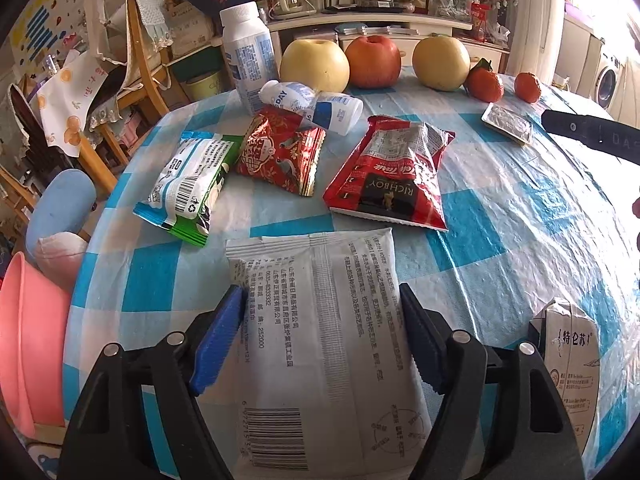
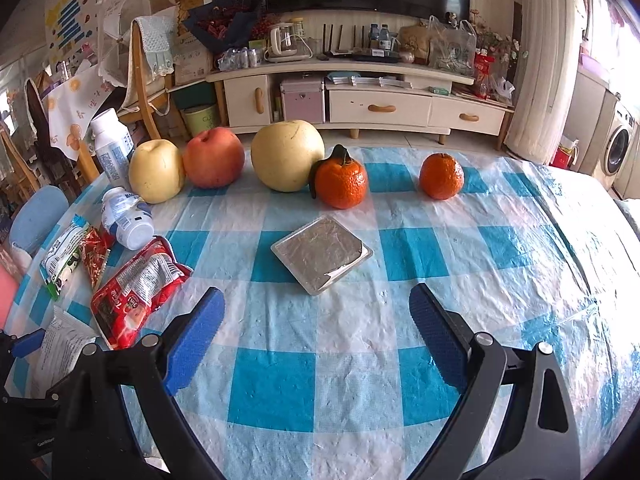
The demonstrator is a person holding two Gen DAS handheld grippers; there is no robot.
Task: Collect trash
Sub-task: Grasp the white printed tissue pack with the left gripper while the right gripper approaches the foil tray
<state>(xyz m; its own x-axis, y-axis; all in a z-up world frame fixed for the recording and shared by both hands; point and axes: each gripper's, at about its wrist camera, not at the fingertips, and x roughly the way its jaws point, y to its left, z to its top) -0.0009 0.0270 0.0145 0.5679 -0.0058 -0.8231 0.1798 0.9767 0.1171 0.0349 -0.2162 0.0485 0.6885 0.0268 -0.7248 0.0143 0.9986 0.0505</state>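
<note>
Wrappers crowd the near left of the counter (image 2: 360,380), and the white packet (image 1: 320,340) runs out of the bottom of the left wrist view, so its near end is cut off. It lies between the blue fingers of the left gripper (image 1: 320,340); whether the pads press it is hard to tell. A milk carton (image 1: 572,364) is partly hidden behind that gripper's right arm. The right gripper (image 2: 316,340) stands wide and empty over bare checked cloth, with the foil tray (image 2: 320,256) just ahead and open room to its right. Fruit lines the far edge; beyond it stands a TV cabinet (image 2: 360,100).
</note>
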